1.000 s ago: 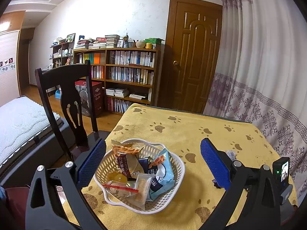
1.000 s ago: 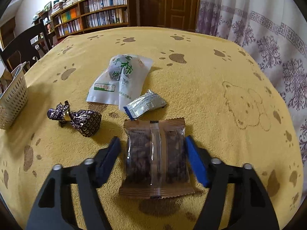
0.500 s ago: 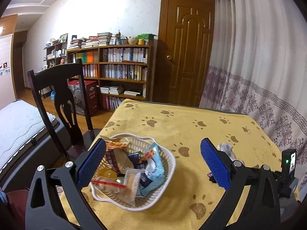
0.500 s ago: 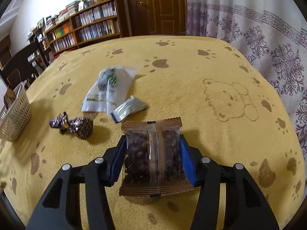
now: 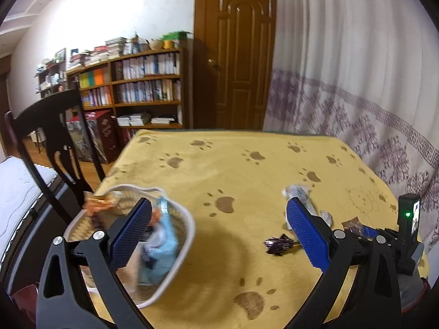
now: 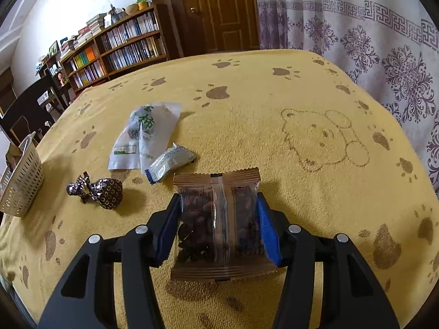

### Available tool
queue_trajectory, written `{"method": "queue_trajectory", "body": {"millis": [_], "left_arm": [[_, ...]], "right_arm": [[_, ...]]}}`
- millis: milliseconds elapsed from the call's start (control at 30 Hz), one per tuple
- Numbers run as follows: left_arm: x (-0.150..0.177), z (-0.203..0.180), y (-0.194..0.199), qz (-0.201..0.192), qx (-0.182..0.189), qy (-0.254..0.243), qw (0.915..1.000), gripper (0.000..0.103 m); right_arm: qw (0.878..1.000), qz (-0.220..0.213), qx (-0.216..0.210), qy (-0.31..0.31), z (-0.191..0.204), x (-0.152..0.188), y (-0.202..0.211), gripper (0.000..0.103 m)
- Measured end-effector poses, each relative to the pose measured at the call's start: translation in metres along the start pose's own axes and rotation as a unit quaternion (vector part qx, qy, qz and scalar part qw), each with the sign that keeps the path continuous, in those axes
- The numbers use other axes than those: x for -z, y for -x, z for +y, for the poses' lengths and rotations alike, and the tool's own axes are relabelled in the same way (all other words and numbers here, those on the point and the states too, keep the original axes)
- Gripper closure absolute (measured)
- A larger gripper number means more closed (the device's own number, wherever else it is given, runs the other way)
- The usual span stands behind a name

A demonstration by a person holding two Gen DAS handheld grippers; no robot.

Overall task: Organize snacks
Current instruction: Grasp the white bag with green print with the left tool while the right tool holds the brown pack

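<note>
Right gripper [image 6: 218, 229] clamped on both sides of a clear brown packet of dark snacks [image 6: 216, 224], held over the yellow paw-print bench [image 6: 274, 137], with a silver sachet [image 6: 170, 161], a white-and-green pouch [image 6: 145, 134] and a dark foil candy [image 6: 96, 190] lying just beyond. Left gripper [image 5: 216, 224] spread wide and empty, above the bench beside the white basket [image 5: 181, 252] of snacks at its left edge.
</note>
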State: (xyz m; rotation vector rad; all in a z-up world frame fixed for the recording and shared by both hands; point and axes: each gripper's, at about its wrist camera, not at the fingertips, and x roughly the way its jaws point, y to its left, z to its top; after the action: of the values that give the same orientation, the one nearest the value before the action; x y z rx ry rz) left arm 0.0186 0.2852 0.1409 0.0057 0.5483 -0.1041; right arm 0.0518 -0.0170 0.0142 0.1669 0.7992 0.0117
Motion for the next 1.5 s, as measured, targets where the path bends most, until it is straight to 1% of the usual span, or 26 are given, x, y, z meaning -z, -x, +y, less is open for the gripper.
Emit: {"method": "queue_trajectory", "body": {"millis": [100, 167, 267, 367, 467, 633, 767, 900, 1167, 1367, 1500], "left_arm": [[0.0, -0.018, -0.022, 0.02, 0.011, -0.008, 0.9997, 0.003], [0.001, -0.04, -0.044, 0.035, 0.01, -0.026, 0.999, 0.003], [0.001, -0.05, -0.055, 0.041, 0.011, -0.033, 0.9985, 0.003], [-0.002, -0.074, -0.082, 0.062, 0.026, -0.046, 0.9967, 0.003], [-0.004, -0.089, -0.1, 0.073, 0.031, -0.055, 0.9953, 0.003], [-0.004, -0.104, -0.125, 0.095, 0.036, -0.063, 0.9928, 0.003], [-0.004, -0.113, -0.146, 0.114, 0.039, -0.059, 0.991, 0.003], [-0.002, -0.121, -0.164, 0.136, 0.05, -0.057, 0.9878, 0.012], [0.007, -0.137, -0.188, 0.163, 0.076, -0.057, 0.982, 0.019], [0.013, -0.147, -0.206, 0.186, 0.082, -0.062, 0.9772, 0.024], [0.018, -0.151, -0.218, 0.203, 0.084, -0.073, 0.9728, 0.036]], "right_arm": [[1.0, 0.004, -0.006, -0.007, -0.002, 0.0, -0.002, 0.049], [1.0, 0.005, -0.006, -0.012, -0.004, 0.001, -0.002, 0.049], [1.0, 0.002, -0.005, -0.018, -0.006, 0.001, -0.002, 0.049], [1.0, 0.003, -0.006, -0.023, -0.007, 0.001, -0.002, 0.049], [1.0, 0.003, -0.005, -0.025, -0.007, 0.002, -0.002, 0.049], [1.0, 0.003, -0.007, -0.029, -0.007, 0.002, -0.002, 0.049], [1.0, 0.003, -0.007, -0.03, -0.008, 0.001, -0.003, 0.049], [0.999, 0.002, -0.007, -0.032, -0.008, 0.001, -0.002, 0.049], [0.999, 0.002, -0.007, -0.032, -0.008, 0.001, -0.002, 0.049], [0.999, 0.003, -0.007, -0.032, -0.008, 0.001, -0.002, 0.049], [0.999, 0.002, -0.007, -0.032, -0.008, 0.001, -0.002, 0.049]]}}
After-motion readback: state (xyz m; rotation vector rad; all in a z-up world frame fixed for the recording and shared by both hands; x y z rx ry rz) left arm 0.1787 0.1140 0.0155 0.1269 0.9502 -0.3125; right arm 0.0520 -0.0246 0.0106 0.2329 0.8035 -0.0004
